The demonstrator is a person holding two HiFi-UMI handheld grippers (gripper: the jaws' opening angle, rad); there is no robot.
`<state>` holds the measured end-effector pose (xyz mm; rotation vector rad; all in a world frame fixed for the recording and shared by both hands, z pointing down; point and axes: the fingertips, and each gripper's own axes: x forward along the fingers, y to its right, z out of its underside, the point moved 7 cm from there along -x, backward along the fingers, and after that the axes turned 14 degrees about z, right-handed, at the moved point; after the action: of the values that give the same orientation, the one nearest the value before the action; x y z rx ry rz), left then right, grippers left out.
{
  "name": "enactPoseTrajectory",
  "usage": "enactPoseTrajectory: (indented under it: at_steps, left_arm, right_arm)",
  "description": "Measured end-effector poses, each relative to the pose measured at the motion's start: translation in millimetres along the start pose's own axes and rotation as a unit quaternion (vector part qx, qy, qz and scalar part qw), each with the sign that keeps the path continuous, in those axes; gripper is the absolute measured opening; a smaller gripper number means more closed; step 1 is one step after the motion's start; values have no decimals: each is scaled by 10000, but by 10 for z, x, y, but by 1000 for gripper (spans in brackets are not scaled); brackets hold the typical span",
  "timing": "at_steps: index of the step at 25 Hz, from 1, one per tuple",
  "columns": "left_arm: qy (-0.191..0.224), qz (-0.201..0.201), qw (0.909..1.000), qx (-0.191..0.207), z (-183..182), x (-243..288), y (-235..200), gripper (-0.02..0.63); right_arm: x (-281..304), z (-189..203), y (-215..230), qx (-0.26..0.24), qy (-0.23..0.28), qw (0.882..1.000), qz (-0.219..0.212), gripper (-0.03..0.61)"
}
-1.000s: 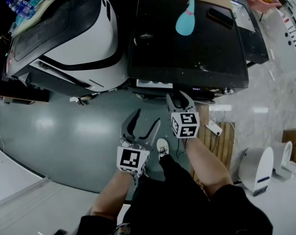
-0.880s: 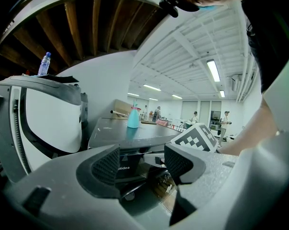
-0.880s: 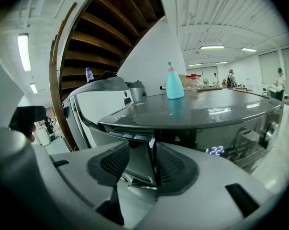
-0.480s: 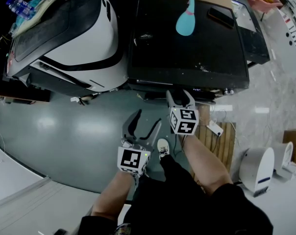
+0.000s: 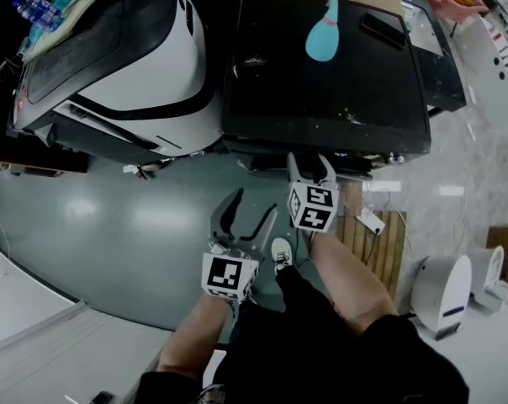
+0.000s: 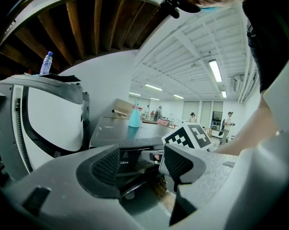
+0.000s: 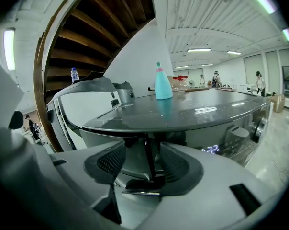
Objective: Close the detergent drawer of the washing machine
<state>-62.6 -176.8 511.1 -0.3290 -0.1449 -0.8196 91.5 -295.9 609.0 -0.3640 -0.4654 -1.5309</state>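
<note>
The right gripper (image 5: 310,165) sits at the front edge of the washing machine (image 5: 321,74), its jaws wide apart and just now opening further. Its ribbed dark pads (image 7: 110,161) grip nothing. A thin dark upright edge of the washing machine's front stands in the gap, and neither pad presses on it. I cannot tell whether that edge belongs to the detergent drawer (image 5: 269,163).

From the head view the drawer is only a dark strip under the left front lip of the washing machine, partly hidden by the right gripper. Whether it sits fully flush is hard to make out. A second ago a pale tray stuck out there; that pale patch is gone now.

The left gripper (image 5: 250,213) hangs in front of the washing machine, well apart from it, with its jaws open and empty. It has not shifted.

The washing machine is boxy, with a glossy dark speckled lid. A teal plastic spray bottle (image 5: 323,36) stands upright near the back of that lid. Left of the washing machine is a rounded white appliance (image 5: 128,66) with black trim, cut off by the frame. The floor (image 5: 111,217) in front is smooth, shiny grey.
</note>
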Motion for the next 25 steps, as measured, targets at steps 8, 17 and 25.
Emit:
enactPoseTrajectory:
  at_steps: [8,17,25]
  left_arm:
    - [-8,-51,10000,1,-11,-66,-17,273]
    - [-5,-93,9999,55,-26,-192,3,273]
    - [92,-127,9998,91,-84,-460,93,273]
  right_arm:
    - [11,15,-11,-5,48,9999,130,224]
    - [21,-16,-30,17,113,9996,259,219]
    - [-164,-61,57,-131,-9,9999,106,-3]
